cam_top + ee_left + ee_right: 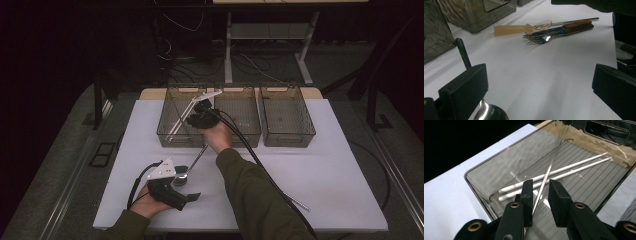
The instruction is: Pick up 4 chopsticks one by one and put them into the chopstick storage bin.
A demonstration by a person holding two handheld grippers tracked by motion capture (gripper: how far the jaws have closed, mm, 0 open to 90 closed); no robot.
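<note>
The right gripper (539, 200) is hovering over the leftmost of three smoky clear bins (486, 165), at that bin's near end. Its jaws are standing slightly apart, and a thin metal chopstick (544, 185) is passing between them, slanting down into the bin; whether the pads are pressing on it cannot be told from the right gripper view. Two white chopsticks (564, 171) are lying side by side on the ribbed bin floor, and the metal chopstick is crossing over them. In the high view the right gripper (200, 116) is sitting above the bin's (167, 131) near wall, with the white pair (181, 116) leaning along the left side.

The left gripper (187, 197) is resting low at the front left of the white surface (325, 170), its jaws standing wide apart and gripping nothing. A steel spoon (489, 113) is lying just beside its left jaw, with the bowl near the jaw. Farther along the surface, in the left gripper view, a fork (541, 38), a wooden-handled knife (576, 26) and a clear spoon with a pale handle (521, 28) are lying together in a loose cluster, touching one another. One more thin metal rod (299, 202) is lying apart at the front right of the surface.
</note>
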